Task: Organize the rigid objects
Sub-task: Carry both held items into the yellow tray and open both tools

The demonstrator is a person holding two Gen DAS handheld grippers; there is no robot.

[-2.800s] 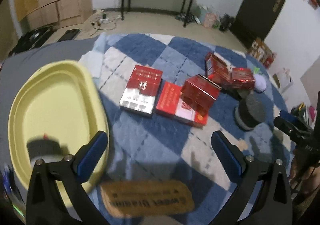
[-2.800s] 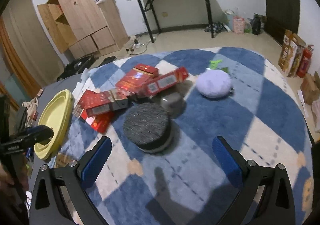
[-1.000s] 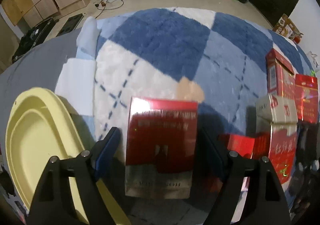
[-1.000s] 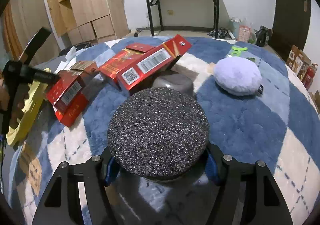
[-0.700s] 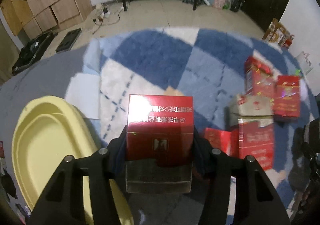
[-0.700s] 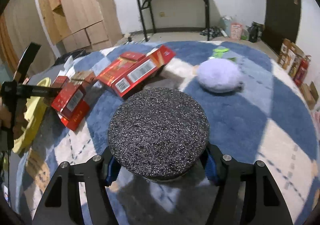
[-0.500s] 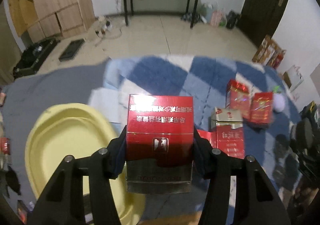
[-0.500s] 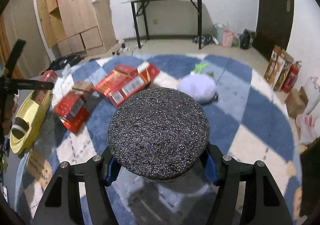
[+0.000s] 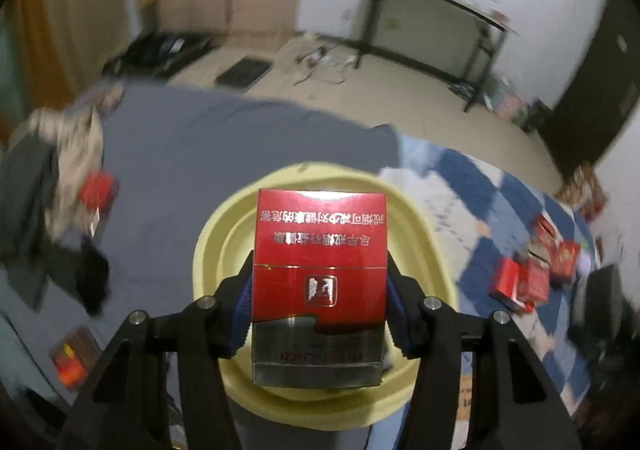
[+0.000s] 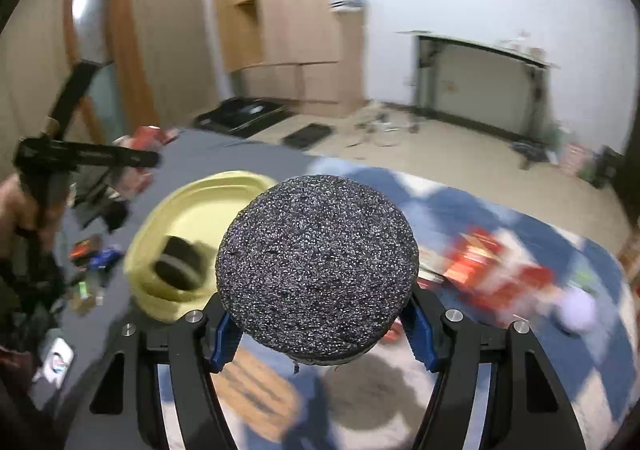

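Observation:
My left gripper (image 9: 318, 310) is shut on a red and silver box (image 9: 320, 270), held in the air right above the yellow oval basin (image 9: 416, 238). In the right wrist view my right gripper (image 10: 318, 326) is shut on a round dark speckled block (image 10: 316, 262), lifted off the rug. Left of that block lies the yellow basin (image 10: 200, 197) with a dark round object (image 10: 180, 262) inside it. The left gripper's frame (image 10: 80, 157) shows at the far left, held by a hand. Several red boxes (image 9: 528, 278) remain on the blue and white checked rug (image 9: 460, 185).
The basin rests on a grey cloth (image 9: 200, 137) beside the rug. Clothes and small items (image 9: 52, 185) lie at the cloth's left edge. A pale purple ball (image 10: 576, 310) and blurred red boxes (image 10: 488, 270) sit on the rug at right. A wooden wardrobe (image 10: 296, 29) and black table (image 10: 480, 77) stand behind.
Both grippers rose and swung left toward the basin. The left closed on the red box and lifted it over the basin. The right carried the dark block up off the rug.

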